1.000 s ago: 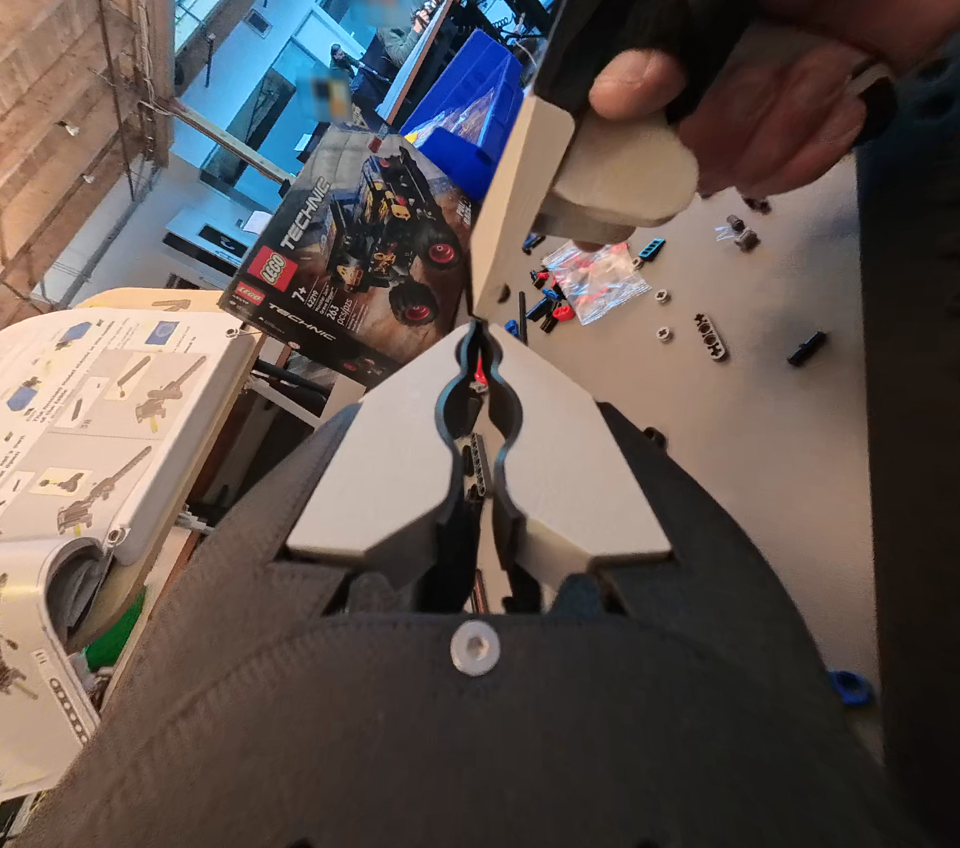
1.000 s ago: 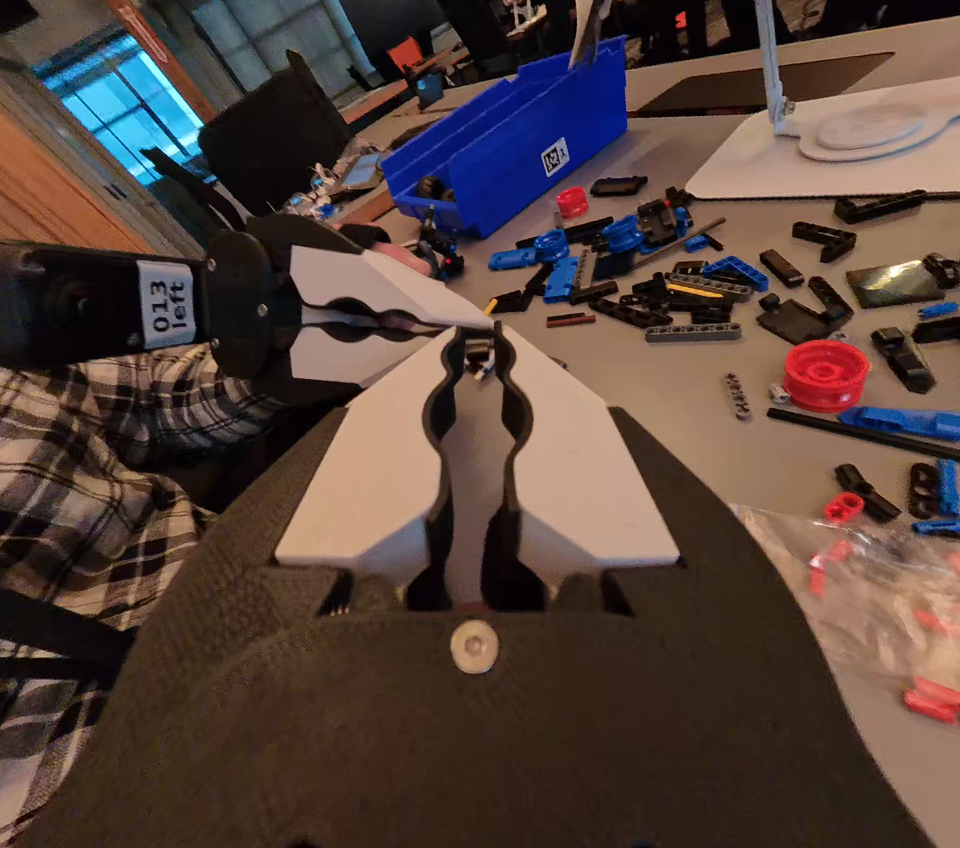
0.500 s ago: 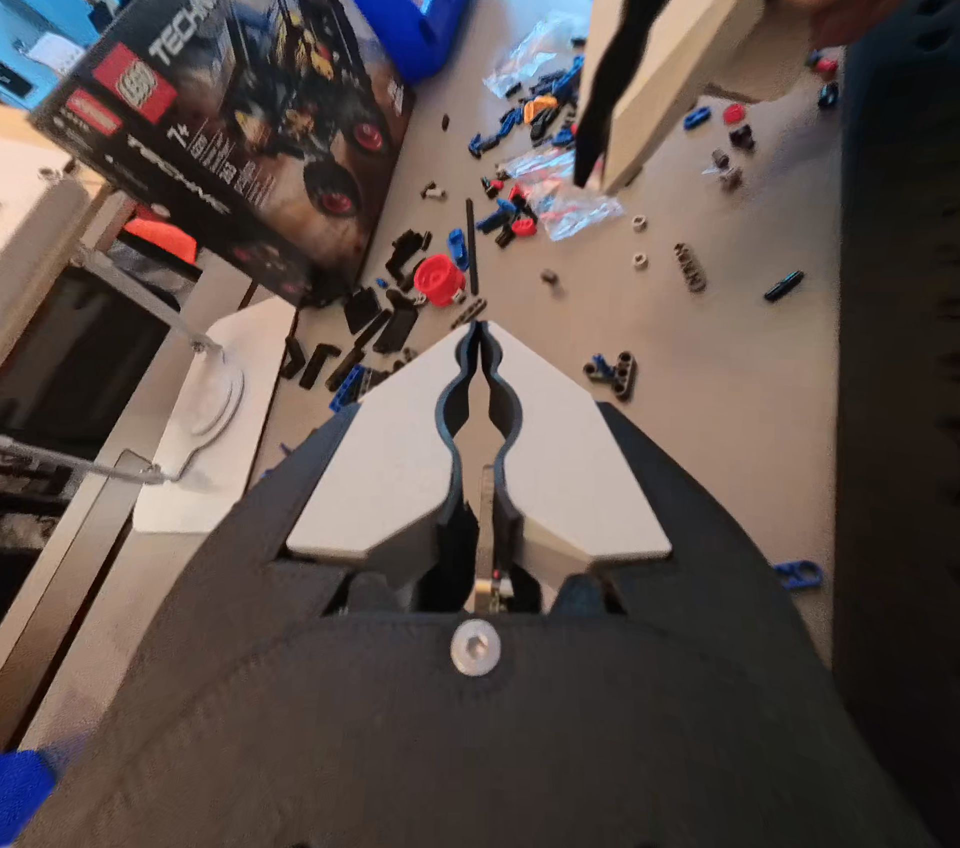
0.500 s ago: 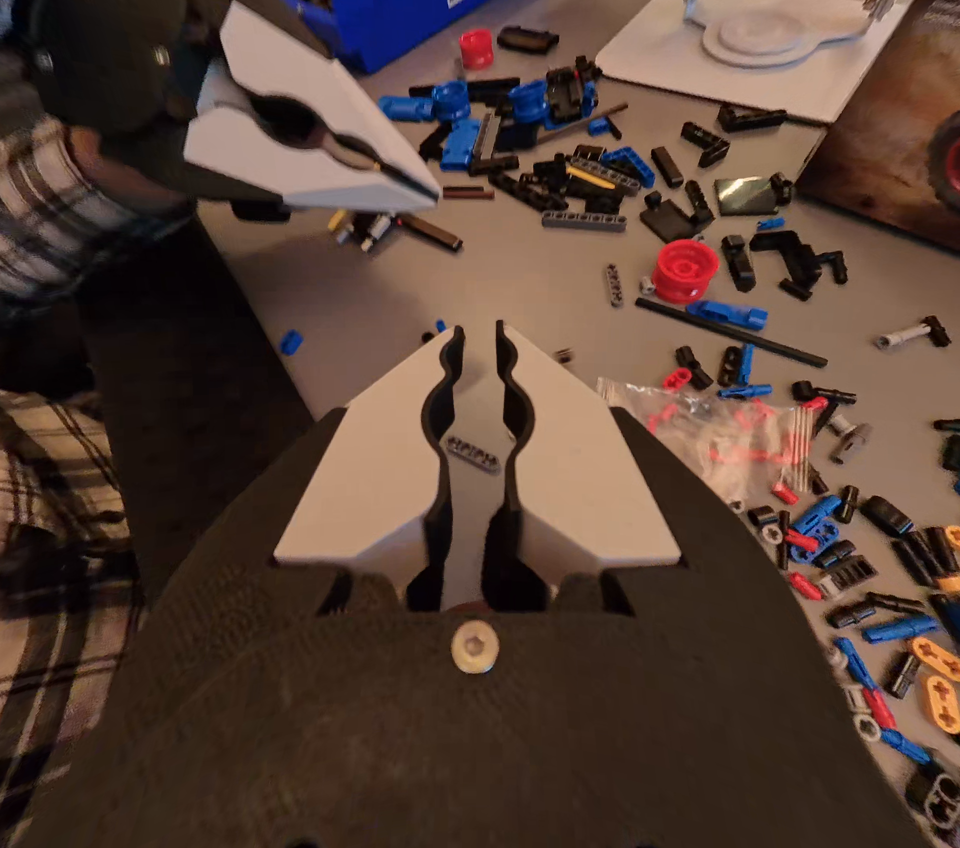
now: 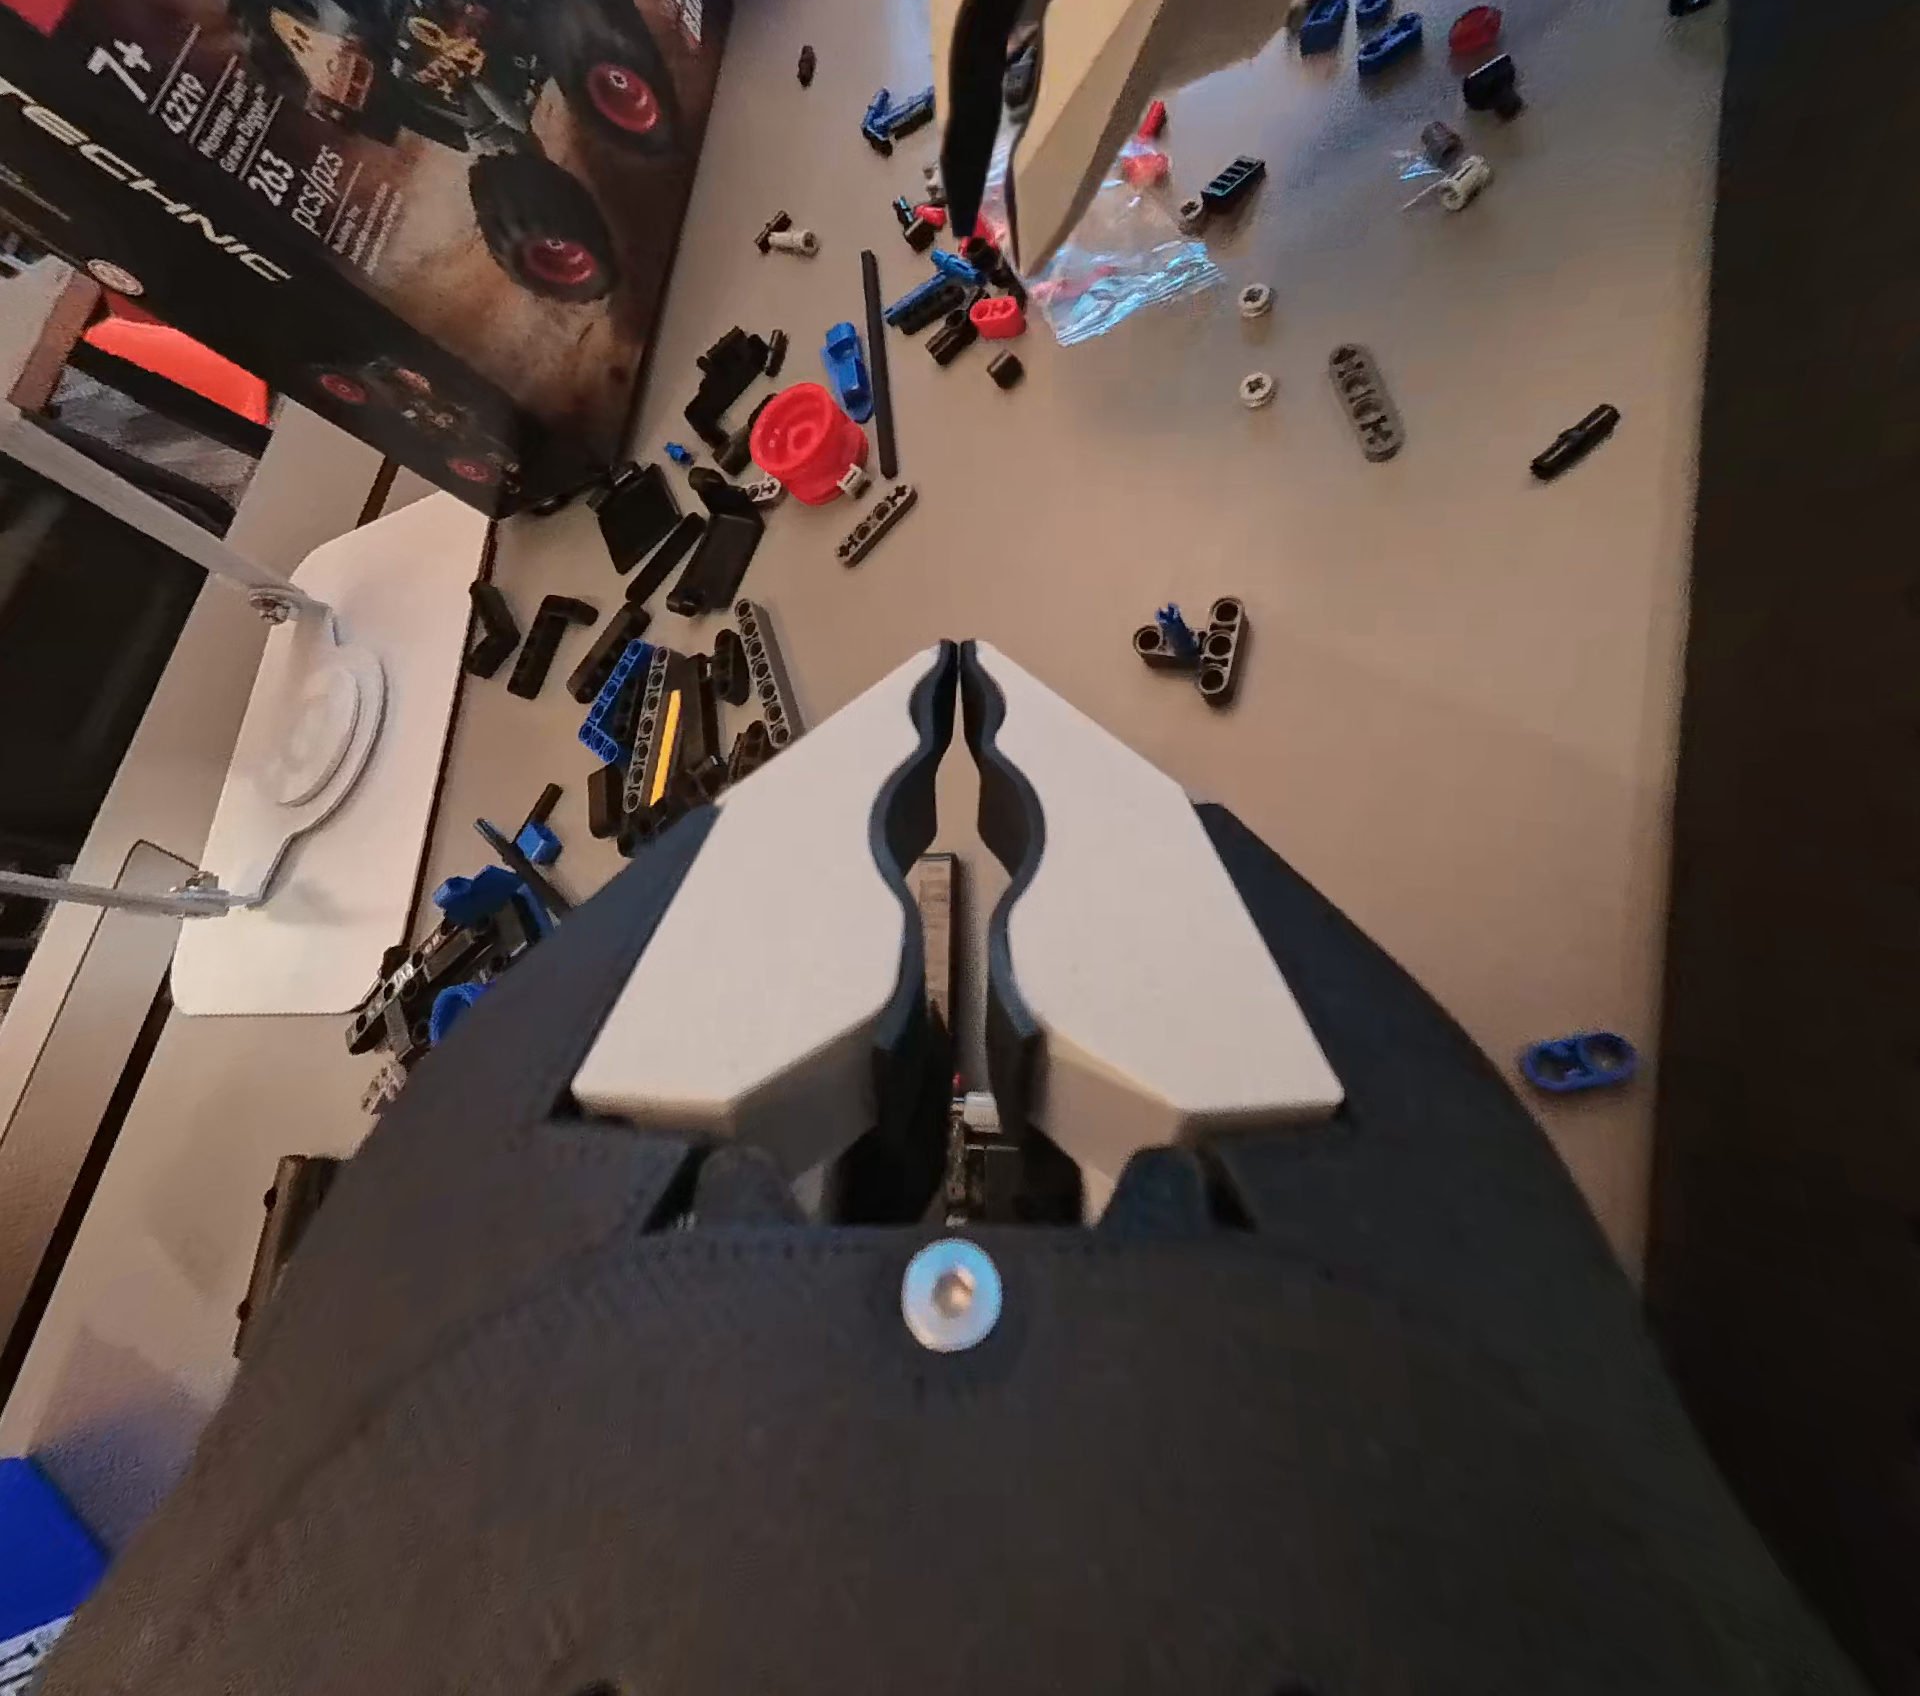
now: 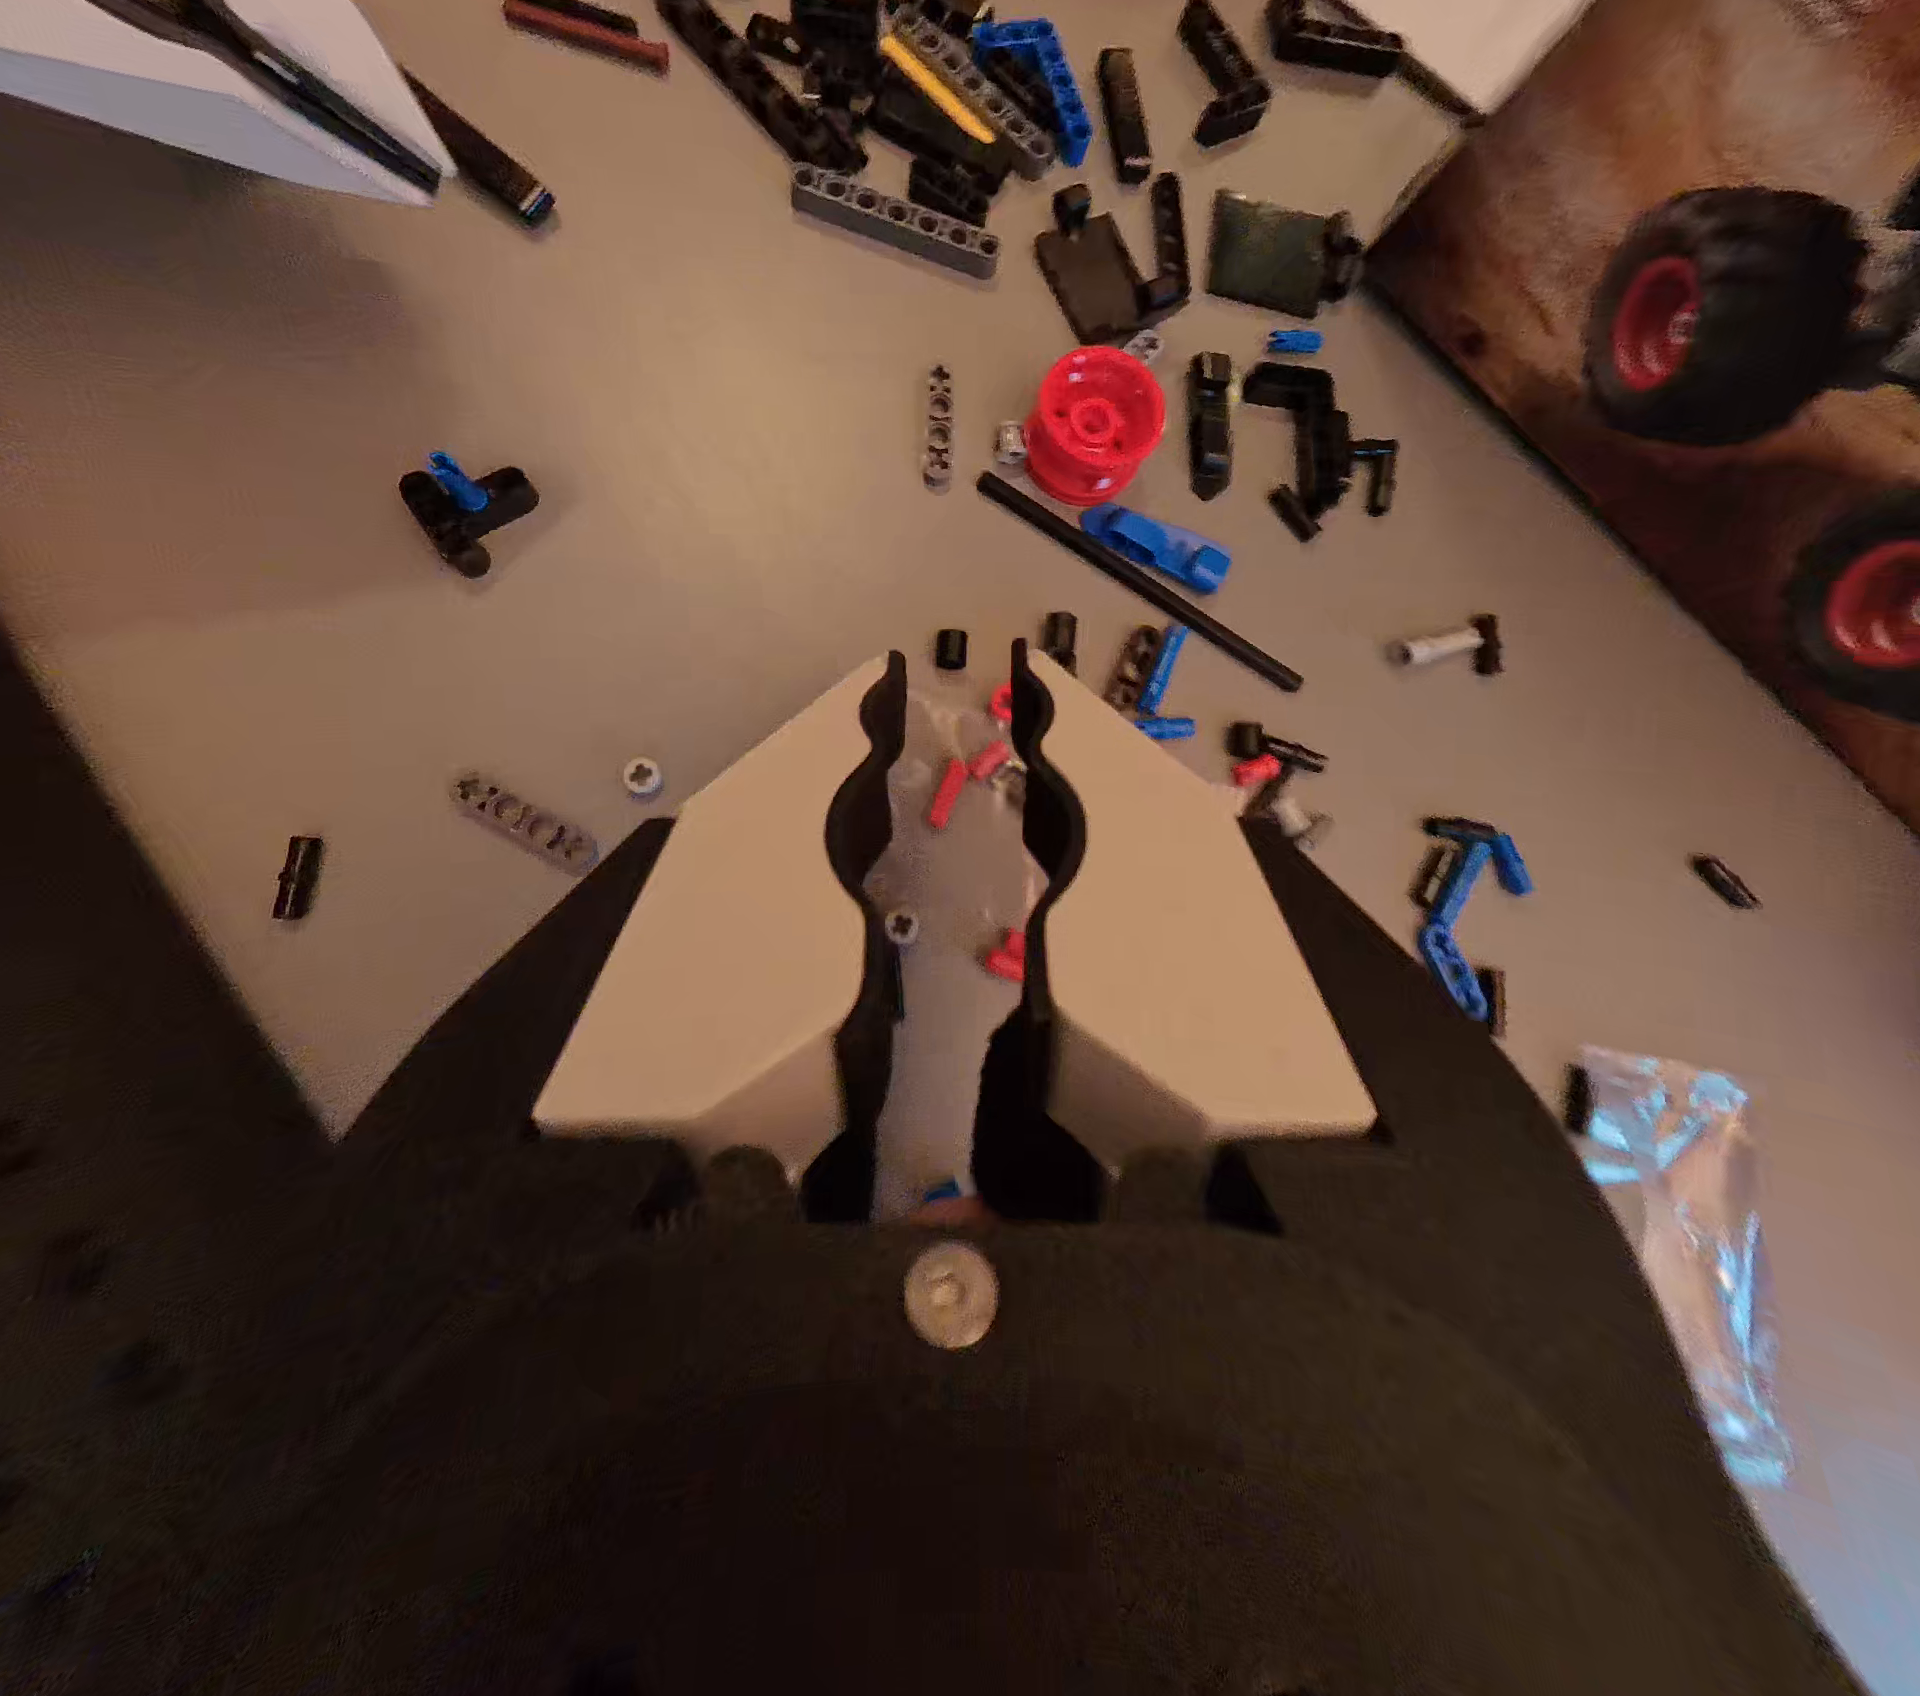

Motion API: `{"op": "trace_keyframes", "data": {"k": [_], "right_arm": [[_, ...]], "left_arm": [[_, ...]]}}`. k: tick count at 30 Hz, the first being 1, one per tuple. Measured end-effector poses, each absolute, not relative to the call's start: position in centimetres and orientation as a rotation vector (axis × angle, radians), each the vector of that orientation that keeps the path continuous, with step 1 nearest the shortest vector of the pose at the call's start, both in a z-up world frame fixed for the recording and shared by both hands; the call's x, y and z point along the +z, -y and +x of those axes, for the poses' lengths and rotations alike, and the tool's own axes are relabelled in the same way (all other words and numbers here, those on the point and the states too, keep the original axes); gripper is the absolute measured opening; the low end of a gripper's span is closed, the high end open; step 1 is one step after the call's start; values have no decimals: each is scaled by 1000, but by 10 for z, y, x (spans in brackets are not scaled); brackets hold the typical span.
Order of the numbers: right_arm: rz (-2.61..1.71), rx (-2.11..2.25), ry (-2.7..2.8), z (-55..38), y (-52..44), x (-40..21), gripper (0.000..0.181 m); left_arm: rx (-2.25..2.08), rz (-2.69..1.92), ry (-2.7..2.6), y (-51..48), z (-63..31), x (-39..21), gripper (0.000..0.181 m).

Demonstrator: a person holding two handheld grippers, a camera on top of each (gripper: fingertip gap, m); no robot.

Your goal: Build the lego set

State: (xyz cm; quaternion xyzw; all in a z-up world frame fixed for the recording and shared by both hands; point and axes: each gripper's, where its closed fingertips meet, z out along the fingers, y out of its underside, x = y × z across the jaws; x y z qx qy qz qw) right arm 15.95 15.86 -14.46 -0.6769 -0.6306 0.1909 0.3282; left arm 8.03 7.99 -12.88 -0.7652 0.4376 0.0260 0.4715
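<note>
My left gripper [image 5: 958, 654] is shut on a dark grey beam piece [image 5: 940, 919] that sits deep between its jaws, above the grey table. It also shows at the top left of the right wrist view [image 6: 421, 176]. My right gripper [image 6: 956, 664] is open and empty, pointing down over a clear plastic bag [image 6: 956, 825] holding red pins [image 6: 951, 789]. In the left wrist view the right gripper [image 5: 992, 233] hangs over that bag [image 5: 1122, 275]. A small black connector with a blue pin [image 5: 1195, 644] lies just ahead of my left gripper.
A red wheel hub [image 6: 1091, 425], a black axle [image 6: 1132, 581] and a pile of black, blue and grey beams [image 6: 935, 88] lie across the table. The set's box [image 5: 312, 88] stands at the left. A white stand base [image 5: 301, 763] lies beside it, and a second bag [image 6: 1683, 1231]. My hands' fingertips stand some 12 cm from each other.
Both grippers have drawn apart and tilted down toward the table. The right gripper has opened wider and moved over the bag of red pins. The left stays shut on its piece.
</note>
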Motion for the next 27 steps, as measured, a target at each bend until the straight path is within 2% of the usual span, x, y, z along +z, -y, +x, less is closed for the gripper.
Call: {"op": "trace_keyframes", "data": {"k": [8,11,18,27], "right_arm": [[-1830,505,1767,146,-156,-175,12],[-1822,515,1795,144,-151,-179,4],[-1804,568,1808,136,-146,-179,11],[-1772,576,1868,129,-140,-179,7]], "left_arm": [[40,-1885,-1066,-80,80,-131,0],[32,-1894,-1079,-79,81,-133,1],[17,-1913,-1089,-78,82,-138,3],[6,-1920,-1097,-77,83,-140,3]]}}
